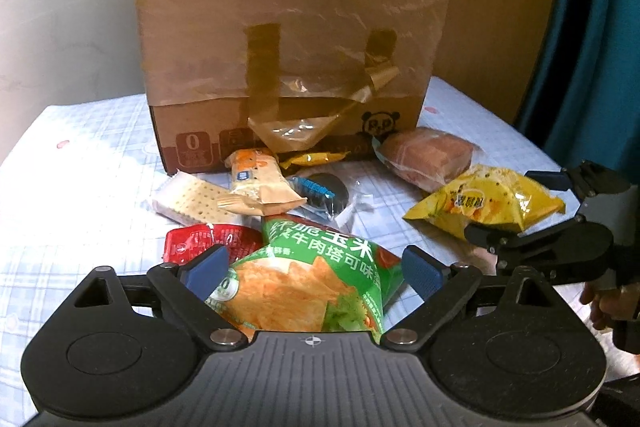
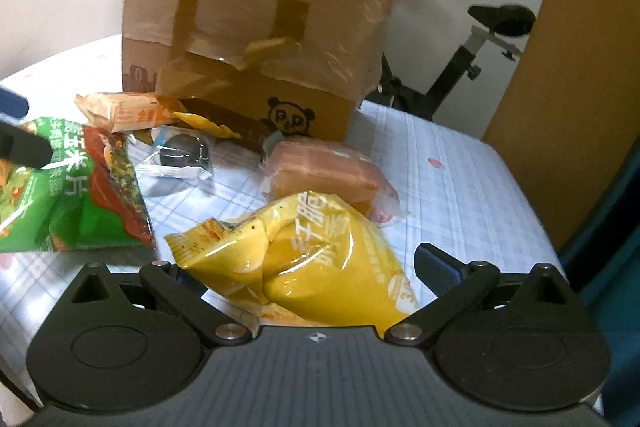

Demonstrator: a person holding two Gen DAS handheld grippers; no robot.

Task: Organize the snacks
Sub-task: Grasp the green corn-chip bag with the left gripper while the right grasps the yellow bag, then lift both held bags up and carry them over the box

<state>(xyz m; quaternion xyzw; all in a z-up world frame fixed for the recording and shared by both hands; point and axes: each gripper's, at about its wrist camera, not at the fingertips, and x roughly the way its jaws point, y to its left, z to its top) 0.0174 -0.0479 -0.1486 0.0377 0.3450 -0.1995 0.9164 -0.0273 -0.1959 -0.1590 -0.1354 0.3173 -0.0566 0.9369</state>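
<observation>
A green chip bag (image 1: pixel 308 279) lies between the wide-open fingers of my left gripper (image 1: pixel 314 273); the blue pads stand beside it, apart from it. It also shows at the left of the right wrist view (image 2: pixel 76 195). A yellow chip bag (image 2: pixel 312 259) lies between the open fingers of my right gripper (image 2: pixel 316 275), whose left pad is hidden behind it. That bag (image 1: pixel 484 203) and the right gripper (image 1: pixel 560 211) show at the right of the left wrist view. A taped cardboard box (image 1: pixel 288 59) stands behind the snacks.
Loose snacks lie on the checked tablecloth (image 1: pixel 80 195): a cracker pack (image 1: pixel 192 199), an orange wafer pack (image 1: pixel 256 179), a red packet (image 1: pixel 200 241), a dark cookie pack (image 1: pixel 324 191), a pink wrapped cake (image 1: pixel 428 159). An exercise bike (image 2: pixel 480 39) stands behind the table.
</observation>
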